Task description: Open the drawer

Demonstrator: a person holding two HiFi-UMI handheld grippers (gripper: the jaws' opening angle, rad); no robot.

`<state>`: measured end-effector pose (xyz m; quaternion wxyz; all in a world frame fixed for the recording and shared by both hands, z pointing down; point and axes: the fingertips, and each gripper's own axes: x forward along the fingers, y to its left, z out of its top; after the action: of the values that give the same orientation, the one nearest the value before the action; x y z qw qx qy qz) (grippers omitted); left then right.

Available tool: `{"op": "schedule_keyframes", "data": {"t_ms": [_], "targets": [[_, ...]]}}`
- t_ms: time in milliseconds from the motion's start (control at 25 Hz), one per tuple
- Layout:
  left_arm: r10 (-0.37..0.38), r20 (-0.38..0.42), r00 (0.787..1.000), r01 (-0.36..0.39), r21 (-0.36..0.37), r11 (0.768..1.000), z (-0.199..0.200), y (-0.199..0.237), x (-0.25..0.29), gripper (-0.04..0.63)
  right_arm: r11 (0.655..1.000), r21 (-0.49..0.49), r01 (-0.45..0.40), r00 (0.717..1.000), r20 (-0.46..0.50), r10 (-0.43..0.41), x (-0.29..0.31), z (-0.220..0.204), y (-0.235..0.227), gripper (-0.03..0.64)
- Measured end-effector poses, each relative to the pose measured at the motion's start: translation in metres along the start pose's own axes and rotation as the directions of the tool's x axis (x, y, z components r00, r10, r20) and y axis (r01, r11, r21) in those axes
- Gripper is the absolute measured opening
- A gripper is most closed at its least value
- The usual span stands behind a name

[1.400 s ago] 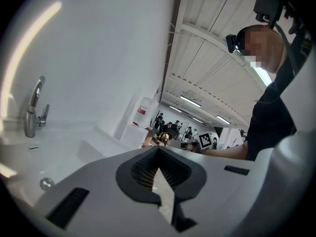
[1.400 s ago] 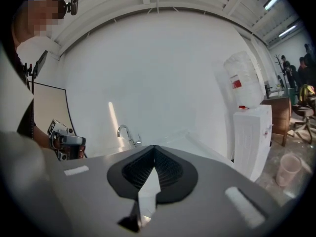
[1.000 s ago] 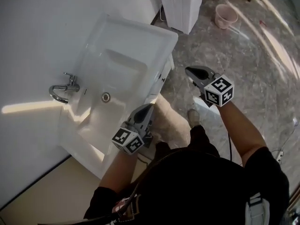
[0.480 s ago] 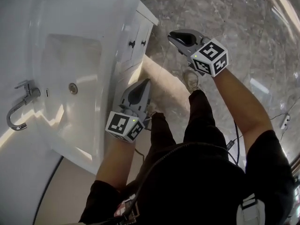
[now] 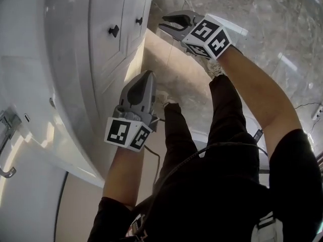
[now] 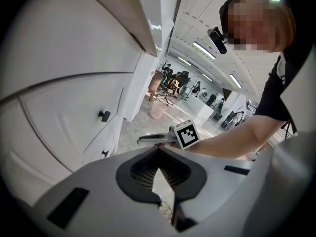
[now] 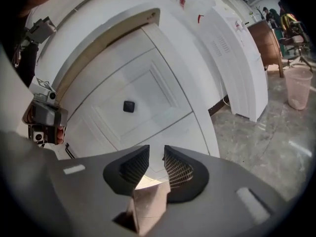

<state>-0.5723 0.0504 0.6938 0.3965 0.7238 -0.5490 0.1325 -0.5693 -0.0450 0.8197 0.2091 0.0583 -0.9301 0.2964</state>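
— Can you read any text there?
— No, nothing. I see only two red stickers [image 7: 182, 2] on the white unit [image 7: 232, 58] above my right gripper [image 7: 156, 149], too small to read.

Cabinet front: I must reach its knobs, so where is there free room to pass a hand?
Free: the pale floor strip between the cabinet and the person's legs, and the marble floor beyond. Crowded: where the left gripper hangs close to the cabinet front.

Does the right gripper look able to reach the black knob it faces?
Probably yes: the right gripper, jaws just opening and empty, points at the black knob with nothing in between.
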Motion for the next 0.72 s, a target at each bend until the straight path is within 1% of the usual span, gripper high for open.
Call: {"op": "schedule_keyframes", "data": {"t_ms": [160, 440, 600, 720], "targets": [[0.037, -0.001, 0.999, -0.037, -0.028, 0.999, -0.019, 0.024, 0.021, -0.009, 0.998, 0.045, -0.039, 0.999, -0.019, 0.040, 0.039, -0.030, -0.014, 0.091], [0.078, -0.021, 0.997, -0.078, -0.033, 0.996, -0.051, 0.062, 0.035, -0.009, 0.995, 0.062, -0.076, 0.991, -0.103, 0.082, 0.098, -0.078, -0.032, 0.144], [0.102, -0.031, 0.994, -0.103, -0.030, 0.994, -0.065, 0.079, 0.037, -0.009, 0.989, 0.099, -0.112, 0.988, -0.097, 0.121, 0.122, -0.082, -0.037, 0.158], [0.099, -0.037, 0.994, -0.100, -0.030, 0.995, -0.070, 0.084, 0.039, -0.009, 0.985, 0.104, -0.135, 0.984, -0.098, 0.145, 0.137, -0.082, -0.037, 0.158]]}}
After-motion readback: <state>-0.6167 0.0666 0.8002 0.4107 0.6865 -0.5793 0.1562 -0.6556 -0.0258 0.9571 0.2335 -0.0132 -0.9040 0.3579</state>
